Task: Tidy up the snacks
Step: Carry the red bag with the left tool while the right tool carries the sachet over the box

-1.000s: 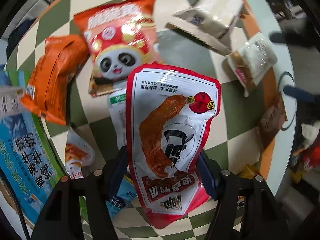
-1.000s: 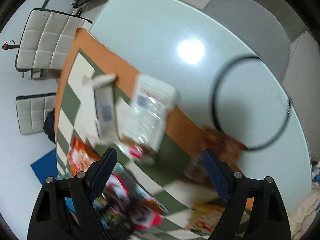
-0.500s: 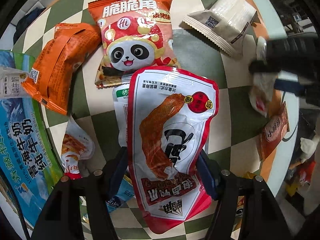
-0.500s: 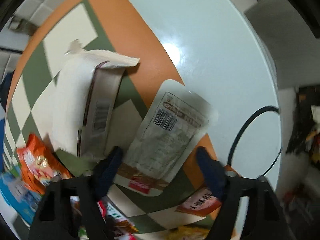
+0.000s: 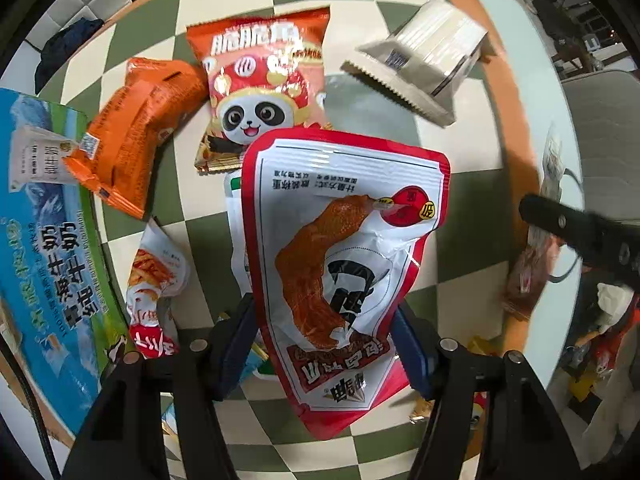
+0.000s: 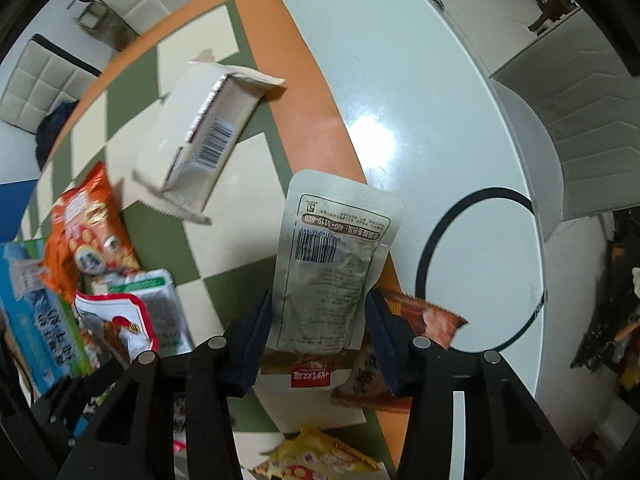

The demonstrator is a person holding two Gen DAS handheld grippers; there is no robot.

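Two handheld grippers each lift a snack packet above a cluttered tabletop [image 6: 400,80] spread with a green-and-cream checked mat [image 5: 200,208]. The left gripper [image 5: 324,340] has its jaws closed on the lower part of a red-and-white chicken pouch [image 5: 344,260], holding it upright and clear of the pile beneath so it can be carried off without dragging its neighbours. Below it lie a panda snack bag [image 5: 260,92], an orange packet [image 5: 136,132], a small red-and-white sachet [image 5: 156,280] and a cream packet [image 5: 424,60]; a blue-and-green milk carton box [image 5: 44,248] sits at the mat's left edge.

The right gripper [image 6: 318,340] pinches a silver-grey pouch [image 6: 332,264] across its lower half, barcode side to the camera, above the mat's orange border. A brown packet [image 6: 424,320] lies just behind it and a yellow packet [image 6: 316,456] below. A black ring [image 6: 436,236] marks the bare white surface nearby; whether it serves as a drop zone cannot be told.

The sorting looks to be at an early stage, with most snacks loose on the mat. Thin foil pouches gripped low tend to flop, so each likely needs a gentle set-down.
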